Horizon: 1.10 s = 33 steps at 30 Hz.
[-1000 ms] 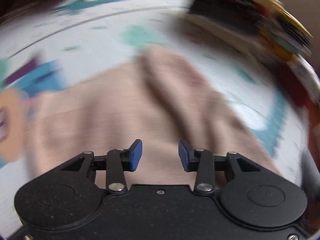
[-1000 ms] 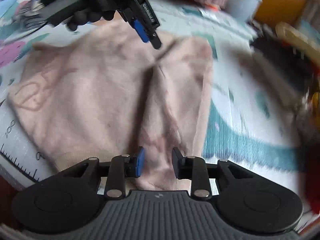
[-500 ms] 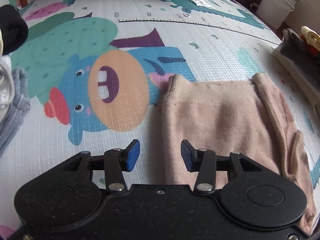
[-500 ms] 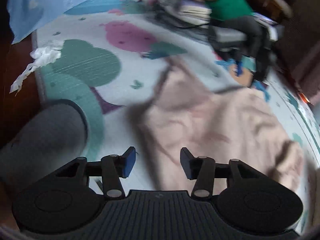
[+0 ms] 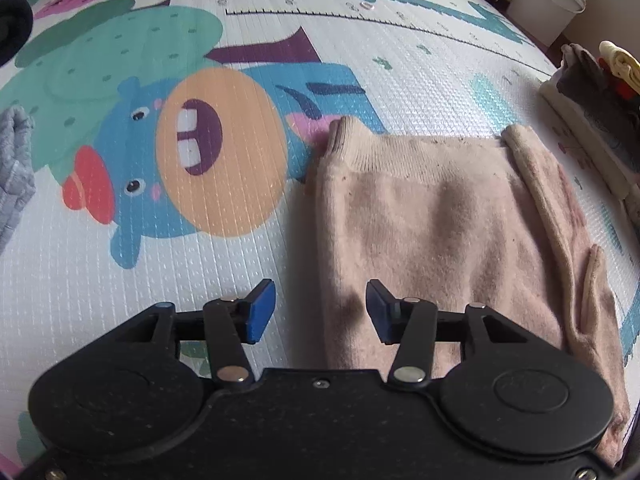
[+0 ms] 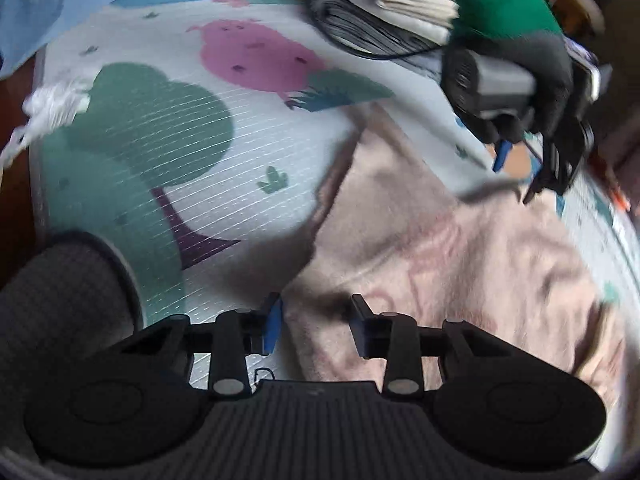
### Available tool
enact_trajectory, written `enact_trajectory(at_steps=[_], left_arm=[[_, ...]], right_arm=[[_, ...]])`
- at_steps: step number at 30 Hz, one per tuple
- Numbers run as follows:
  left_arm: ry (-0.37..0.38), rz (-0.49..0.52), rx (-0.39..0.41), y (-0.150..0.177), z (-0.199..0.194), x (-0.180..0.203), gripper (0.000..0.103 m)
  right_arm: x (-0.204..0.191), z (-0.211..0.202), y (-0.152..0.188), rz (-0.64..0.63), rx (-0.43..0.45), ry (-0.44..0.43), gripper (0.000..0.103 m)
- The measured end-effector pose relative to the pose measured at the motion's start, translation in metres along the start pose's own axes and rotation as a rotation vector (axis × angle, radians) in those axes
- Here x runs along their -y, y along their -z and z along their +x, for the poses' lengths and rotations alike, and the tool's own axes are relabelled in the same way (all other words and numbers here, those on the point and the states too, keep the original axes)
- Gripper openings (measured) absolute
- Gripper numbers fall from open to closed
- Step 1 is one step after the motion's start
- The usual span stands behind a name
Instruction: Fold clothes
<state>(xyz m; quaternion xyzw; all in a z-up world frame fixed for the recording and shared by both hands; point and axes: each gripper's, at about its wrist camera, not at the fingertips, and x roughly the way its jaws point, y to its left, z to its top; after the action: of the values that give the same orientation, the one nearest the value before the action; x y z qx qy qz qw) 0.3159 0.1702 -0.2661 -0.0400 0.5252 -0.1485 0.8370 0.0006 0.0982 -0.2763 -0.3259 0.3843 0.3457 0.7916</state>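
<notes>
A pale pink knitted garment [image 5: 440,216] lies partly folded on the cartoon play mat [image 5: 200,60], its ribbed hem toward the far side. My left gripper [image 5: 320,312] is open and empty, straddling the garment's left edge close above it. In the right wrist view the same pink garment [image 6: 460,264] spreads to the right. My right gripper [image 6: 316,326] is open and empty over its near left corner. The left gripper [image 6: 536,176] shows there too, held in a gloved hand over the far edge.
A white bucket [image 5: 548,4] stands at the far right. A pile of clothes [image 5: 592,80] sits at the right edge, grey fabric [image 5: 14,176] at the left. A stack of folded clothes [image 6: 380,12] lies beyond the garment. A grey cushion [image 6: 60,304] lies at the lower left.
Both grippers swung around to the garment's side edges. The left one came closer to the left edge. The right one now sits over the near corner.
</notes>
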Motion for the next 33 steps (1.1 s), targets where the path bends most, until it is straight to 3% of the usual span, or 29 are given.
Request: enact_trajectory(at_steps=[12,16,21,23,33], left_arm=[[0.026,-0.1,0.02,-0.015,0.004,-0.008,0.049],[0.022,-0.081,0.002,-0.016,0.012,-0.006,0.047],[0.019,-0.085,0.011,-0.025,0.016,-0.005,0.026],[0.02,-0.062,0.012,-0.029,0.017,0.003,0.008],[-0.055,0.0,0.012,-0.062,0.002,0.078,0.006]], right_arm=[[0.023,-0.01,0.003,0.197,0.055,-0.033,0.017],[0.033,-0.015,0.007,0.263,0.076,-0.037,0.017],[0.047,-0.025,0.014,0.349,0.113,-0.04,0.016],[0.055,-0.03,0.018,0.4,0.129,-0.038,0.016],[0.12,-0.068,0.083,0.807,0.144,-0.01,0.013]])
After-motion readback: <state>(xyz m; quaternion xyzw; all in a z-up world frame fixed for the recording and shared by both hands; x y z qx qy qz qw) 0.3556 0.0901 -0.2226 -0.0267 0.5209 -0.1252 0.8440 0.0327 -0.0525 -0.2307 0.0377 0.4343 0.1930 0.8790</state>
